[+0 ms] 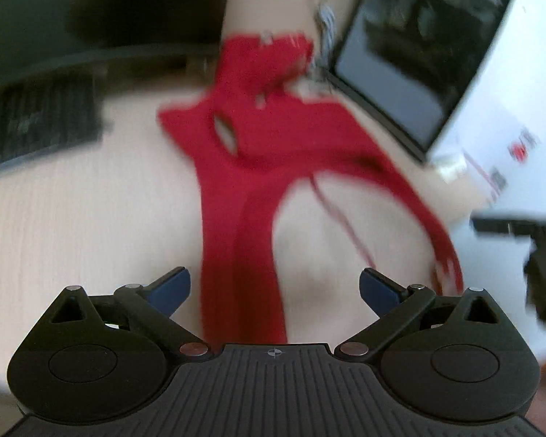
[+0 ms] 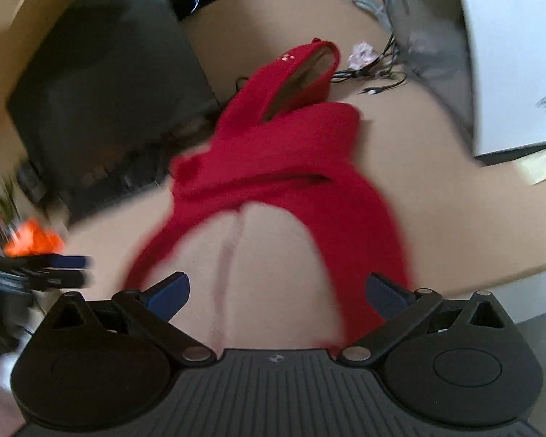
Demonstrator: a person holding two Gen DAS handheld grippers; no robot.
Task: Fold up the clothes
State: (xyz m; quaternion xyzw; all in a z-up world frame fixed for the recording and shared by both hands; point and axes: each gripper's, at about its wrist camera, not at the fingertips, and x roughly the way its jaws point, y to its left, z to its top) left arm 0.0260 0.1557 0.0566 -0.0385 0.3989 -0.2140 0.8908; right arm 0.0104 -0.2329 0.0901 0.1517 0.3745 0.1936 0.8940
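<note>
A red garment [image 1: 258, 153] lies crumpled at centre frame on the pale wooden bench [image 1: 72, 218], two long strips trailing toward the bottom edge. Both left tongs [image 1: 275, 286] and right tongs [image 2: 278, 289] stand wide apart, gripping nothing. A dark keyboard [image 1: 36, 120] sits left, a monitor [image 1: 418, 54] upper right

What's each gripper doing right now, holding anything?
Left gripper: open; red garment runs between its fingers, ungripped.
Right gripper: open, holding nothing.
</note>
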